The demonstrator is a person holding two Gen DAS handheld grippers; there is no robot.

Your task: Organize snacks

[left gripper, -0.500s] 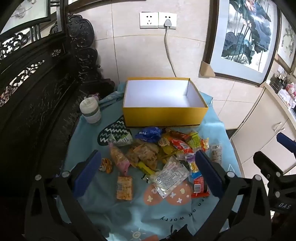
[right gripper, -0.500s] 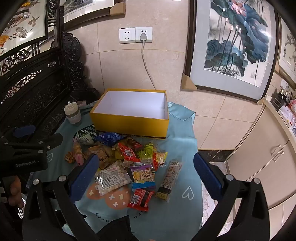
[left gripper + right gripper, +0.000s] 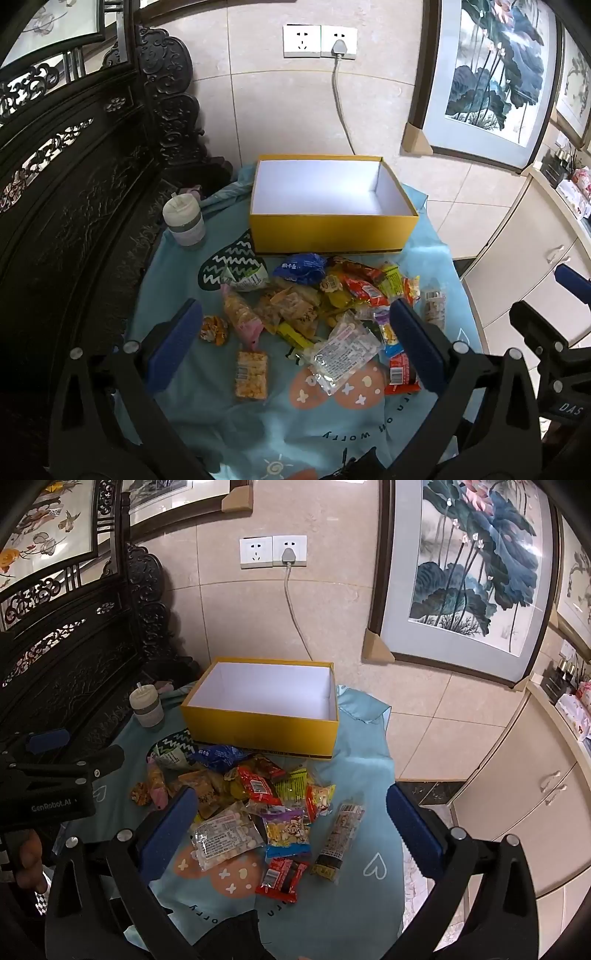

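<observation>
An open yellow box [image 3: 332, 230] with a white, empty inside stands at the back of the blue cloth; it also shows in the right wrist view [image 3: 258, 729]. A pile of several wrapped snacks [image 3: 314, 306] lies in front of it, also seen in the right wrist view [image 3: 255, 805]. My left gripper [image 3: 295, 343] is open and empty, held above the near side of the pile. My right gripper [image 3: 291, 827] is open and empty, above the pile's right half. A long dark bar [image 3: 338, 840] and a red packet [image 3: 282, 875] lie nearest the right gripper.
A white lidded cup [image 3: 183, 227] stands left of the box. A dark carved wooden bench [image 3: 74, 206] runs along the left. A tiled wall with a socket [image 3: 319, 40] and cable is behind. Cream cabinets [image 3: 535, 805] stand at the right. The blue cloth [image 3: 229, 417] covers a small round table.
Both views have shifted only slightly; the grippers stay open and the snacks and box have not moved.
</observation>
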